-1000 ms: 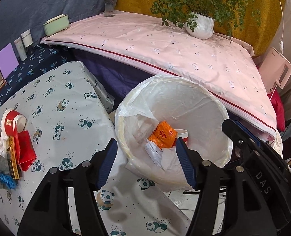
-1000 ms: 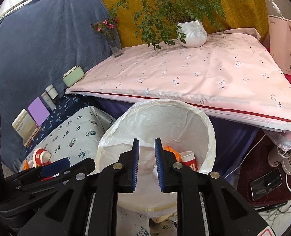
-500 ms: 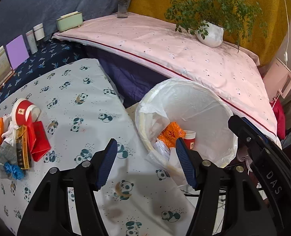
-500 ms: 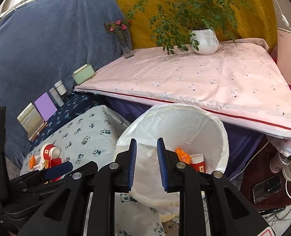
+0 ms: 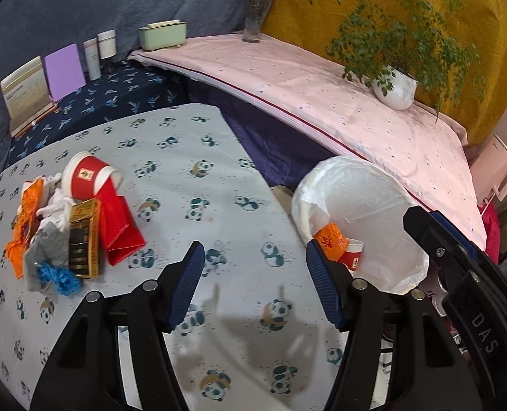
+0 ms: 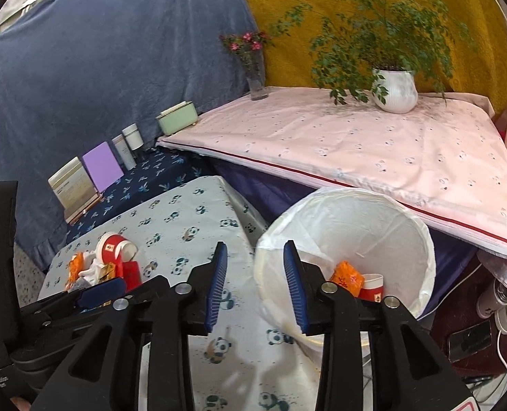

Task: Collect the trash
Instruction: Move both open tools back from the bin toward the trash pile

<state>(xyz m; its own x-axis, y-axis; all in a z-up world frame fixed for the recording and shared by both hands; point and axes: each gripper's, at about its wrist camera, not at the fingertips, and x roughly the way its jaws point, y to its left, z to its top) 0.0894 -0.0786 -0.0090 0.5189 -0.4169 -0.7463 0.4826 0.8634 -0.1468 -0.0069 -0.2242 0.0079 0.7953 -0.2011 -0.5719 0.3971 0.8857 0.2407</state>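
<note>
The trash lies in a loose heap on the left side of the panda-print worktop (image 5: 191,185): a red-and-white paper cup (image 5: 84,178) tipped on its side, a flat red paper pouch (image 5: 121,226), a gold-and-black printed carton (image 5: 84,239), a crinkled orange wrapper (image 5: 24,226), crumpled white tissue (image 5: 53,205), a grey scrap and a knot of blue plastic (image 5: 60,279). Print on the carton and cup is too small to read. Just off the worktop's right edge stands a round bin with a thin white plastic liner (image 5: 363,212); inside it rest an orange wrapper with red characters (image 5: 330,239) and a second red-and-white cup (image 5: 352,257). The left hand-held gripper (image 5: 255,277) hovers over the bare cloth with ribbed blue pads well apart and nothing between them. The right hand-held gripper (image 6: 255,284) is opening, also empty, by the bin's rim; its black body reads "DAS" in the left view.
</note>
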